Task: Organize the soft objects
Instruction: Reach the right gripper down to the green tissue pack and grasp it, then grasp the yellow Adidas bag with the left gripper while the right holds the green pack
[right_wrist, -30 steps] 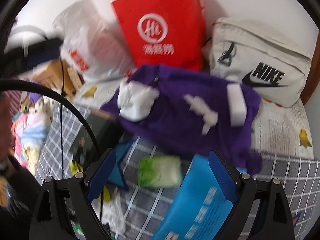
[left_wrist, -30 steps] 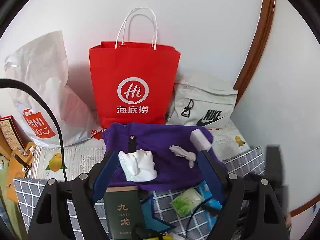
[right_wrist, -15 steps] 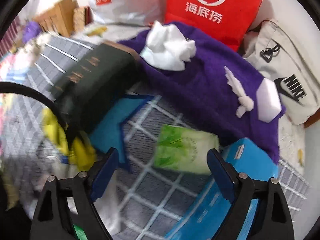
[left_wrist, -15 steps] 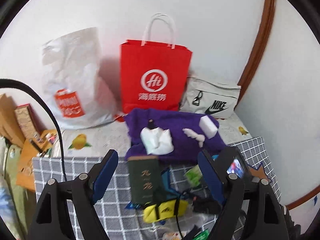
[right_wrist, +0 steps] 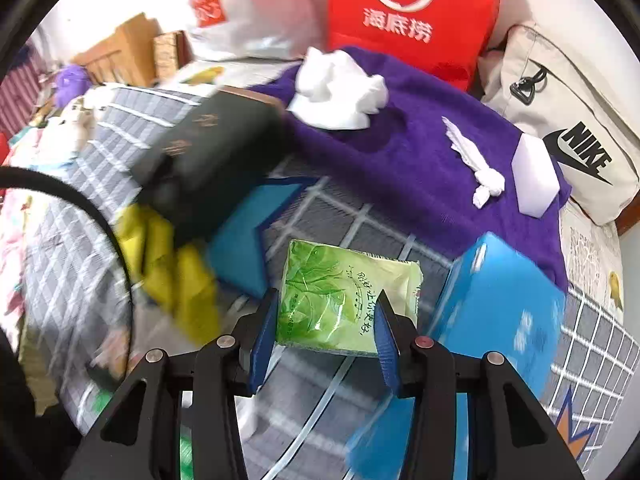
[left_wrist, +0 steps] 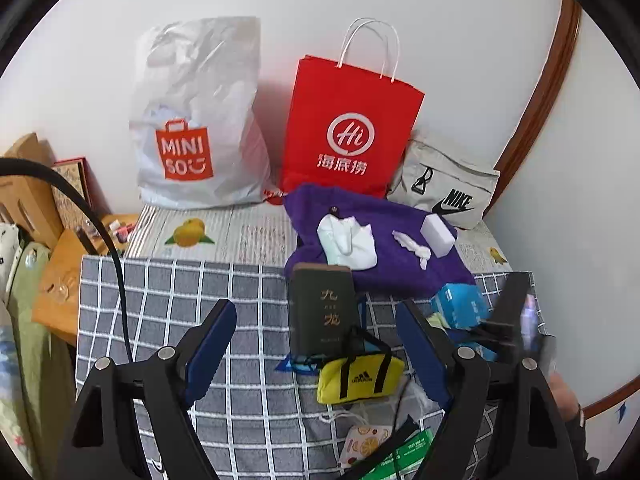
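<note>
Your right claw [right_wrist: 326,322] has just been closing and its pads now press both sides of the green tissue pack [right_wrist: 344,292], which lies on the checked cloth [right_wrist: 320,216] just in front of the purple towel [right_wrist: 400,152]. Your left claw [left_wrist: 316,344] hangs open above the same cloth, empty, near the dark green box [left_wrist: 322,308].

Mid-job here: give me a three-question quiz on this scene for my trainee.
1. True or false: the white block lies on the purple cloth.
2. What sits between the right gripper's jaws? A green packet, B yellow pouch, C dark box.
3. Fill in: the left gripper's jaws are ___, gripping nothing.
Key: 1 true. 2 A; those jaws have just been closing, and whether they press it is unclear. 3 open.
</note>
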A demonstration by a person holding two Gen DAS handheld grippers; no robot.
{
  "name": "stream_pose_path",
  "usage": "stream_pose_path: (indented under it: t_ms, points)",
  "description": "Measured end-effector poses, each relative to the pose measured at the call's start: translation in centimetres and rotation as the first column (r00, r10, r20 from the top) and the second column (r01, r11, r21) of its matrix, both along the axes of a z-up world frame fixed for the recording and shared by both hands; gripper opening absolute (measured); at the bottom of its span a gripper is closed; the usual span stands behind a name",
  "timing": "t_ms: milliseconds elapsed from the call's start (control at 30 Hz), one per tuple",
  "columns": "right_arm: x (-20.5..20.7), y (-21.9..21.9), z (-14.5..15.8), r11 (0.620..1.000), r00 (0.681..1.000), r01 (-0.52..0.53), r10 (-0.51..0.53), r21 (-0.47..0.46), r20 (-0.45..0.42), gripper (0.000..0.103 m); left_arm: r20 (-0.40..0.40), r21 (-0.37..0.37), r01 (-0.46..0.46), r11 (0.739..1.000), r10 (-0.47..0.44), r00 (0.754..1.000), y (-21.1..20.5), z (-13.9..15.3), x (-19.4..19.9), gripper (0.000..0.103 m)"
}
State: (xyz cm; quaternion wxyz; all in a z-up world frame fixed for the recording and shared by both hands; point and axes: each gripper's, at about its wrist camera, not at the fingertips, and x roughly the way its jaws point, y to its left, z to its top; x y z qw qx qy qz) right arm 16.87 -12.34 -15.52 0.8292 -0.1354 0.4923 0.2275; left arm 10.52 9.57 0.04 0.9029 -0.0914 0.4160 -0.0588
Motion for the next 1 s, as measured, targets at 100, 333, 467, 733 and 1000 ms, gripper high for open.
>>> stream_pose_path:
  t_ms: [100,333,467,733,1000]
  points:
    - [-2.7,-0.7,1.5,0.998,0.999,-0.041,0.041,0.047,-0.003,0.045,-0.024,-0.007,0.001,1.0,-0.002,1.0,-0.2,-1.4,-0.5,0.081]
    - [-8.6,-1.3,3.4,0.991,0.999,-0.034,0.031,0.13,0.025,0.045,-0.145,-0.024,0.036,0.999,-0.039,0.989,-1.6,-8.3,-1.8,0.081]
    - [-10.8,-1.9,3.2,0.988,0.999,-0.014,0.007,0.157,0.04,0.045,-0.14,-0.048,0.072,0.996,-0.078,0.987,-2.5,-12.1,-2.3,0.081]
    - [-11.5,-4.5,1.6,0.981,0.997,0.072,-0.074,0.183,0.004,0.045,-0.146,0.023,0.092,0.995,-0.088,0.985,-4.1,-15.5,-0.5,0.079]
    - [-11.0,-6.8,0.9,0.962,0.99,0.137,-0.132,0.237,-0.038,0.045,-0.146,-0.032,0.174,0.984,-0.176,0.973,-5.3,-17.3,0.4,0.044]
